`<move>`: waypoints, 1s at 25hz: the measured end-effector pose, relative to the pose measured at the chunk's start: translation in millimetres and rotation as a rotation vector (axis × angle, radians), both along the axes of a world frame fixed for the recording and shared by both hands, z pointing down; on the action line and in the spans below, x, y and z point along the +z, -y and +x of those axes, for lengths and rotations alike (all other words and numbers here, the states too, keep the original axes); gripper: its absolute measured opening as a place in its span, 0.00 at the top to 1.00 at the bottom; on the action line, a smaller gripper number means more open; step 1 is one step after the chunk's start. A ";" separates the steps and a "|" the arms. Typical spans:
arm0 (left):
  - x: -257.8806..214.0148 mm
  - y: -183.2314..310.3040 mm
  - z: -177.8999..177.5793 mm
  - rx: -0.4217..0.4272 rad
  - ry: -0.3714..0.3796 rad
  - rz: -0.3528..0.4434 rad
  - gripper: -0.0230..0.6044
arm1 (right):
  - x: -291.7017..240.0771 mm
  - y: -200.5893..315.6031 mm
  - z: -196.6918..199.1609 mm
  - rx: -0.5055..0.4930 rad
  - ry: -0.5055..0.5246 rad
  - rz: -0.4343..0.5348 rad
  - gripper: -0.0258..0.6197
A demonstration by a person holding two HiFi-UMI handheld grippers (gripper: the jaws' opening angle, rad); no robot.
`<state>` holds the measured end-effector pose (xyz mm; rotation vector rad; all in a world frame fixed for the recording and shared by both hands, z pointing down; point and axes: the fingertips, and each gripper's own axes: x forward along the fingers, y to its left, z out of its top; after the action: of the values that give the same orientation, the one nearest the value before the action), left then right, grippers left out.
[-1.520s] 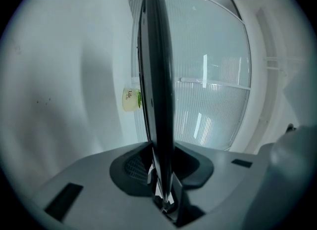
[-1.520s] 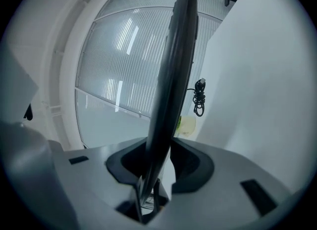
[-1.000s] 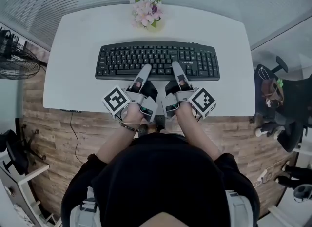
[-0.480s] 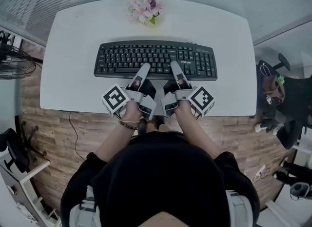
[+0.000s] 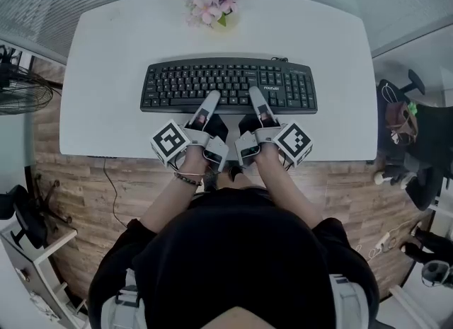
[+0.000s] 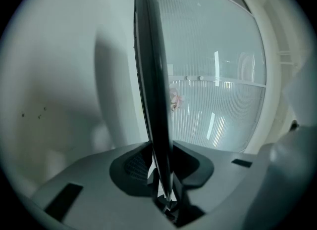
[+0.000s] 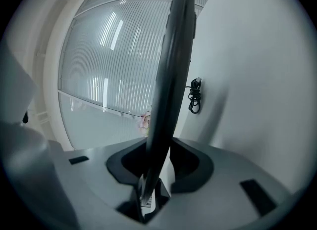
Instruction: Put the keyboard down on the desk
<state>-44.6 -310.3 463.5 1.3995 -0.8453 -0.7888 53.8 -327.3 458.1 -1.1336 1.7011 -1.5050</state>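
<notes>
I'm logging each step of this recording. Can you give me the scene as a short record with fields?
object held: keyboard, black, level over the white desk
left gripper: jaws closed on the keyboard's near edge
right gripper: jaws closed on the same near edge, beside the left gripper
keyboard touching desk: cannot tell
also on desk: flowers at the far edge

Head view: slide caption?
Left tongs and right tongs clamp the near edge of the keyboard at the white desk, flowers behind.
</notes>
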 end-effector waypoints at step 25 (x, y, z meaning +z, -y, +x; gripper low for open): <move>22.2 -34.0 1.0 0.026 0.037 -0.050 0.80 | 19.9 -34.7 4.3 0.006 -0.006 -0.024 0.78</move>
<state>-43.6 -276.3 485.7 1.3820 -0.8681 -0.7192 58.1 -292.5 477.9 -1.1559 1.6857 -1.5236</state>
